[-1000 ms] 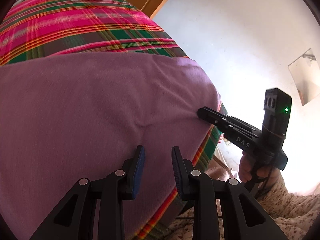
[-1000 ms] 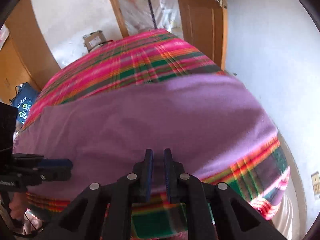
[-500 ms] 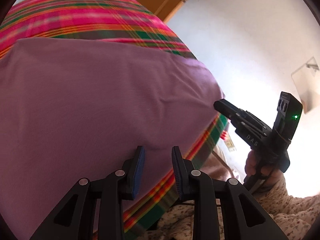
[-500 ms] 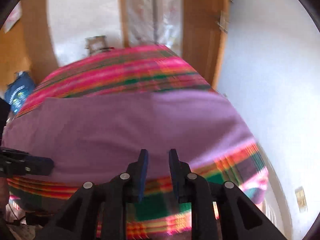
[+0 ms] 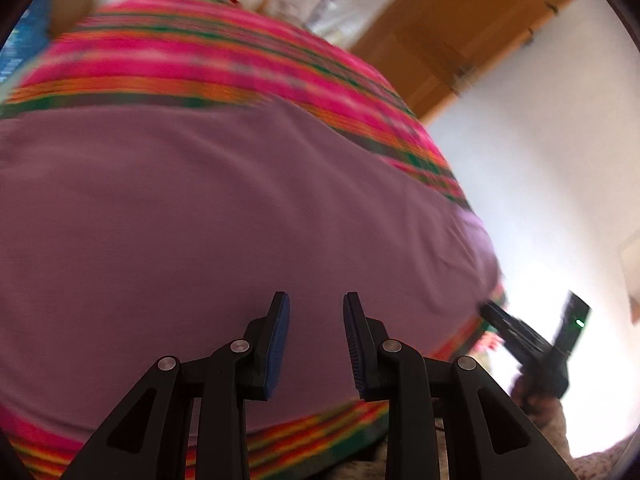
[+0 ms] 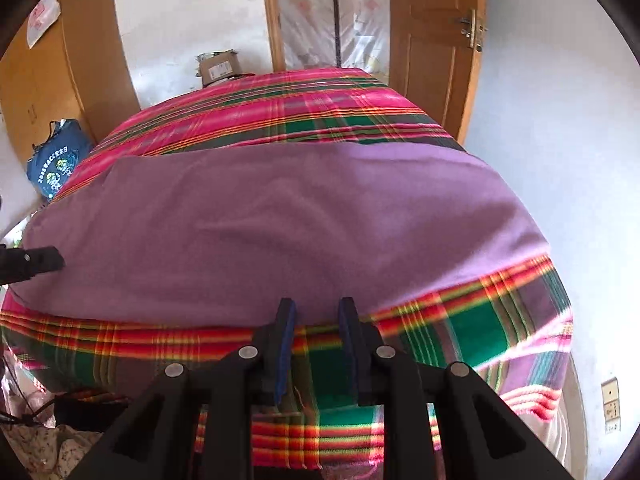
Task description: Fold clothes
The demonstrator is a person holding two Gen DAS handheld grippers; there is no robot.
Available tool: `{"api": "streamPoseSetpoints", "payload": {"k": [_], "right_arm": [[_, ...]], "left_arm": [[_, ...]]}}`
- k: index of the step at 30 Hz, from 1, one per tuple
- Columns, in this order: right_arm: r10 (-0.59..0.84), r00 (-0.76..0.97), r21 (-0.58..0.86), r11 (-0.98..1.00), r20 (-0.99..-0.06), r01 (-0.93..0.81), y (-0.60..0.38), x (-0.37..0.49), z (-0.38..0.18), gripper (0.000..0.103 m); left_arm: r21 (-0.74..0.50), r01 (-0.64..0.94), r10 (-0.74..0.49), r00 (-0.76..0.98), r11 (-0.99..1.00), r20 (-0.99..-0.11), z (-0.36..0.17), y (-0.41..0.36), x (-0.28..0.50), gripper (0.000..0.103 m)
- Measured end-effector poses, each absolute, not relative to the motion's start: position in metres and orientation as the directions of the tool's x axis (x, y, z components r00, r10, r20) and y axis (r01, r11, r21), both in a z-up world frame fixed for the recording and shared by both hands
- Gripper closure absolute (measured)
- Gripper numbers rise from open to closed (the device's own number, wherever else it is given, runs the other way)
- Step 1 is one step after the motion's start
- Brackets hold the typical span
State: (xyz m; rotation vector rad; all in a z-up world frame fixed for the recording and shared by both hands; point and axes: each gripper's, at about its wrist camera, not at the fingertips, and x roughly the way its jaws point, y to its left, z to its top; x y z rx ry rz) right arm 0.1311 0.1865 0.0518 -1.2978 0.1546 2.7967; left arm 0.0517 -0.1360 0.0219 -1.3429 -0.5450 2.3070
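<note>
A purple cloth (image 6: 280,216) lies flat across the bed's (image 6: 460,320) near edge. Left gripper (image 5: 316,336) and right gripper (image 6: 316,328) — both spread, empty. The blue bag's (image 6: 56,160) lettering is unreadable.

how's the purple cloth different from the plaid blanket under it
The purple cloth is one plain colour; the plaid blanket is striped pink, green, red and orange. The purple cloth lies on top and covers only the middle; the plaid blanket shows beyond its far and near edges and hangs over the front. Both lie spread flat, with neither gripper holding them.
</note>
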Motion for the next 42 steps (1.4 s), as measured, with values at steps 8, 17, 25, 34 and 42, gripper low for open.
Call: {"api": "streamPoseSetpoints", "payload": {"k": [8,17,25,34,42], "right_arm": [[-0.077,-0.69,0.093,-0.996,-0.72,0.014,0.15,0.11,0.066,0.08],[-0.129,-0.655,0.099,-0.992,-0.745,0.082,0.118,0.096,0.054,0.08],[-0.205,-0.649,0.098,-0.975,-0.732,0.198,0.079,0.085,0.059,0.079],[-0.338,-0.593,0.104,-0.914,-0.731,0.392,0.015,0.069,0.062,0.079],[-0.454,-0.518,0.103,-0.815,-0.725,0.571,-0.049,0.069,0.067,0.079]], "left_arm": [[-0.487,0.053,0.372,-0.575,-0.872,-0.729,0.015,-0.205,0.056,0.074],[-0.509,0.174,0.305,-0.624,-0.843,-0.719,0.003,-0.253,0.078,0.074],[-0.509,0.218,0.268,-0.645,-0.833,-0.715,0.001,-0.281,0.096,0.074],[-0.544,0.233,0.276,-0.666,-0.806,-0.694,0.007,-0.294,0.113,0.074],[-0.622,0.294,0.278,-0.701,-0.726,-0.656,0.006,-0.316,0.138,0.072]]}}
